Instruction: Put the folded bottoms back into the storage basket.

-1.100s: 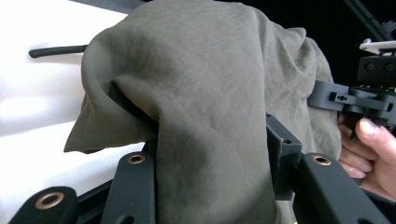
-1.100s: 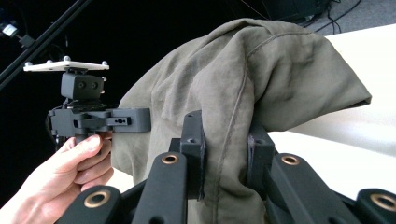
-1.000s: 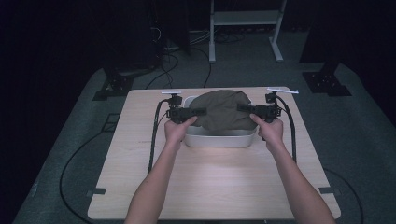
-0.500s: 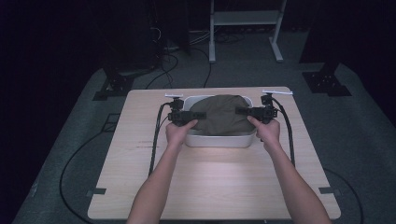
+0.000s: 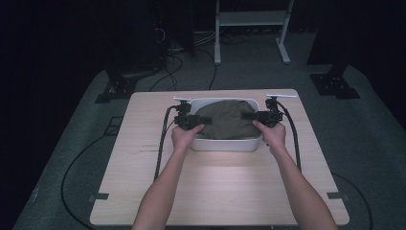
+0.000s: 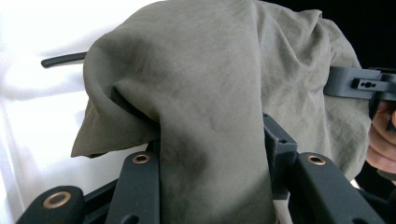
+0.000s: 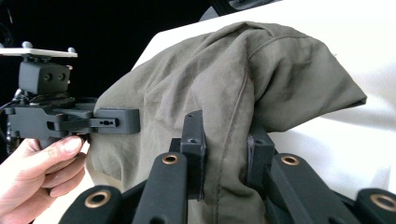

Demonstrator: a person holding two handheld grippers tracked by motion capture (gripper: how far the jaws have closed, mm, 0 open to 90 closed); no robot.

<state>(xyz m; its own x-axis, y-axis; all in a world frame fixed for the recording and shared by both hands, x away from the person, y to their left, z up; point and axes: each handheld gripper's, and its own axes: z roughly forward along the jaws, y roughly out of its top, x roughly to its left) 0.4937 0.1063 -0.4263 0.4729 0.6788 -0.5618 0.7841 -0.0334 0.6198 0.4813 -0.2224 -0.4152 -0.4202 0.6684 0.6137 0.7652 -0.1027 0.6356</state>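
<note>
Left tool (image 5: 195, 120) and right tool (image 5: 253, 116) both clamping olive cloth (image 5: 224, 120), bunching over white tub (image 5: 225, 143) near table (image 5: 215, 191) far edge.

white tub (image 5: 225, 143) floor hidden under olive cloth (image 5: 224, 120), forearms cut off

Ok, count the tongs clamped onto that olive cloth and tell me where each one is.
2. The left tongs grip the olive cloth at its left end; the right tongs grip its right end, both over the white bin.
</note>
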